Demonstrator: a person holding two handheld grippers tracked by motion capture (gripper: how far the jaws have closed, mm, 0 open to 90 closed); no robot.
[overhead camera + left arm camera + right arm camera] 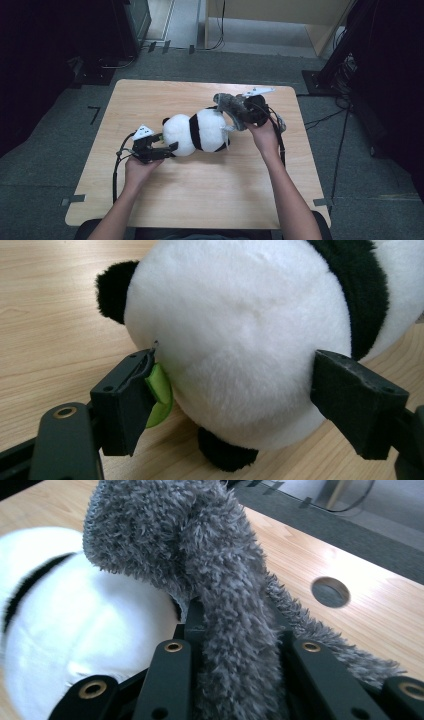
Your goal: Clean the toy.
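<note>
Panda: one plush toy, lying on its side on the table, a little beyond the middle. Its round body is white with a broad black band across it; in the left gripper view a black ear sticks out at the upper left and a black paw pokes out underneath. A small green tag hangs from a seam on the white fur.

One grey fuzzy cloth, thick and shaggy, is clamped between the jaws of the right gripper; the jaws are pressed tight on it. In the right gripper view the cloth rises from the jaws in a rounded lump over the panda's white side, with a strip trailing toward the table. In the high view it sits at the panda's right end, just above the table.

The left gripper stands with its jaws spread wide around the panda's left end, one jaw on each side. The left jaw is against the green tag; the right jaw stands by the fur without squeezing it, so nothing is gripped.

Two grippers, one in each hand. One wooden table with a round hole near its far edge. Grey carpet lies around it
</note>
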